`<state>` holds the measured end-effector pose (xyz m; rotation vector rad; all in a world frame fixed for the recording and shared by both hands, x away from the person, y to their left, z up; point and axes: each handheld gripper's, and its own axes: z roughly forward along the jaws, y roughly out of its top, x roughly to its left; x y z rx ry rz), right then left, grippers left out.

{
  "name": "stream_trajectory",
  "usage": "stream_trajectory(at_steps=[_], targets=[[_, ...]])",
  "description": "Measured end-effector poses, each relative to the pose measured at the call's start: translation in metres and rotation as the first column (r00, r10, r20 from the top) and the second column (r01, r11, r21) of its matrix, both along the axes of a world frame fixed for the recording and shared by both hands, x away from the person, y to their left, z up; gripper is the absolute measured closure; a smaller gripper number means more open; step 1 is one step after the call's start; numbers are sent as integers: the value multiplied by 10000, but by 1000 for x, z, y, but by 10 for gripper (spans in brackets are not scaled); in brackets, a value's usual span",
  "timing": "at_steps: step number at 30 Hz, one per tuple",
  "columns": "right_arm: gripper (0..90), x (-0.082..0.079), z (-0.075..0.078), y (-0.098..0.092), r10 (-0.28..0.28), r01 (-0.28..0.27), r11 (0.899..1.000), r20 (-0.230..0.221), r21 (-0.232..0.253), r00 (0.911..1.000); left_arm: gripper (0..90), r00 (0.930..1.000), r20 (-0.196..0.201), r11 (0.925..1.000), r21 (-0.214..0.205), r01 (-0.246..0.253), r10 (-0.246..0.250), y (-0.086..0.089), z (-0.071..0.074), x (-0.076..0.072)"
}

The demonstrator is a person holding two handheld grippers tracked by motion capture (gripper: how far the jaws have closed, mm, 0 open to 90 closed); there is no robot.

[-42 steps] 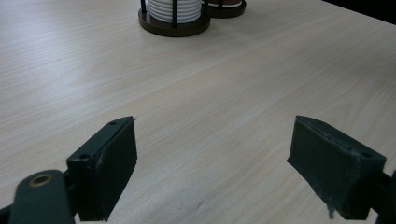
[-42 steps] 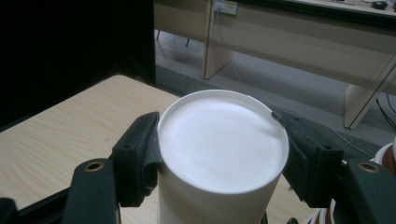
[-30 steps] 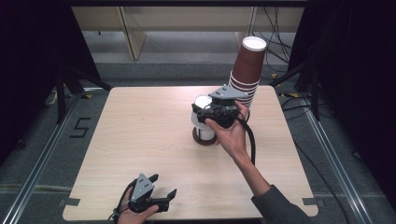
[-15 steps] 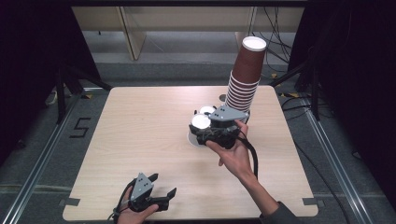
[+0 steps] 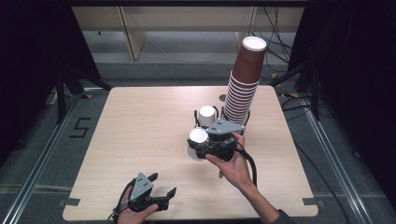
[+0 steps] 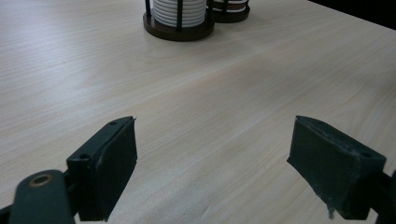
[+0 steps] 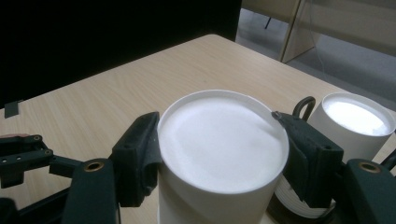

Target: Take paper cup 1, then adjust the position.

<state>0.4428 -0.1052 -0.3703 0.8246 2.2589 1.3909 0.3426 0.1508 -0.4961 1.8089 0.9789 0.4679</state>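
My right gripper (image 5: 200, 145) is shut on an upside-down white paper cup (image 5: 198, 136) at the middle of the table, its wide rim low over the wood or on it. In the right gripper view the two black jaws press on both sides of that cup (image 7: 224, 140). Behind it a black holder bears another stack of white cups (image 5: 207, 114), and a tall stack of brown cups (image 5: 245, 79) rises beside that. Near the front edge my left gripper (image 5: 167, 197) is open, with bare wood between its jaws (image 6: 212, 172).
The light wooden table (image 5: 130, 121) has free room on its left half and along the front. The holder with white cups (image 6: 177, 14) stands far ahead in the left gripper view. Dark floor, cables and stand legs surround the table.
My right hand has carried the white cup away from the holders, toward the person and downward. The left gripper has kept still.
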Motion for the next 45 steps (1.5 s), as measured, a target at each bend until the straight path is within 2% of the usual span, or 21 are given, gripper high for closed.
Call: stream_trajectory(at_steps=[2, 5, 6, 8, 9, 11, 12, 14, 15, 17, 18, 20, 21, 23, 25, 28, 32, 39, 41, 43, 45], targets=[[348, -2, -4, 0, 23, -20, 9999, -224, 112, 9997, 148, 10000, 21, 10000, -43, 7, -6, 0, 0, 0], [348, -2, -5, -1, 99, -98, 9999, -100, 70, 9999, 148, 10000, 26, 10000, -44, 68, -68, 0, 0, 0], [348, -4, -6, -1, 32, -29, 9999, -301, 109, 9995, 148, 10000, 16, 10000, -10, 50, -50, 0, 0, 0], [348, -4, -8, -2, 135, -136, 9999, -165, -35, 9998, 148, 10000, 17, 10000, 16, 54, -54, -1, 0, 0], [348, -5, -10, -1, 88, -82, 9999, -365, 147, 9993, 148, 10000, 18, 10000, 15, 54, -54, -1, 0, 0], [348, -5, -13, -2, 264, -266, 9996, -256, -62, 9993, 148, 10000, 26, 10000, 21, 56, -57, -1, 0, 0], [348, -7, -16, -2, 261, -263, 9996, -506, -31, 9984, 148, 10000, 19, 10000, 3, 38, -38, -1, 0, 0], [348, -6, -18, -2, 373, -377, 9993, -460, -86, 9982, 148, 9999, 99, 9999, -108, 86, -85, -1, 0, 0], [348, -7, -21, -3, 360, -368, 9992, -543, -129, 9979, 148, 10000, 63, 10000, 13, 36, -36, 0, 1, 0], [348, -8, -23, -3, 358, -367, 9993, -714, -103, 9968, 148, 9999, 95, 10000, -20, 44, -44, -1, 1, 0], [348, -8, -25, -3, 413, -421, 9991, -679, -96, 9968, 148, 9998, 149, 9998, -141, 102, -100, -1, 0, 0], [348, -9, -27, -4, 418, -432, 9989, -770, -167, 9962, 148, 9999, 156, 9999, -102, 67, -65, -1, 1, 0], [348, -9, -28, -5, 458, -470, 9988, -622, -171, 9970, 148, 9998, 175, 9998, -170, 66, -63, -1, 1, 0], [348, -10, -28, -6, 459, -469, 9988, -753, -111, 9961, 148, 9998, 197, 9998, -195, 57, -53, -1, 1, -1], [348, -11, -28, -6, 470, -480, 9988, -690, -125, 9965, 148, 9997, 238, 9999, -139, 55, -52, 0, 1, -1], [348, -13, -27, -6, 558, -559, 9984, -783, 6, 9954, 148, 9995, 303, 9994, -348, 30, -20, 0, 0, -1], [348, -15, -27, -5, 554, -564, 9983, -761, -111, 9956, 148, 9992, 384, 9994, -344, 95, -82, -1, 2, -1], [348, -18, -26, 0, 823, -819, 9966, -761, 78, 9937, 147, 9964, 805, 9974, -636, 328, -276, -11, 0, 3], [348, -20, -26, 2, 893, -890, 9960, -736, 74, 9933, 147, 9940, 1002, 9971, -568, 505, -446, -15, -1, 6], [348, -21, -26, 4, 1010, -1011, 9949, -607, 16, 9930, 147, 9899, 1287, 9976, -289, 634, -592, -16, -1, 7], [348, -23, -26, 6, 1054, -1051, 9944, -725, 79, 9918, 147, 9879, 1436, 9971, -391, 652, -590, -16, -1, 11]])
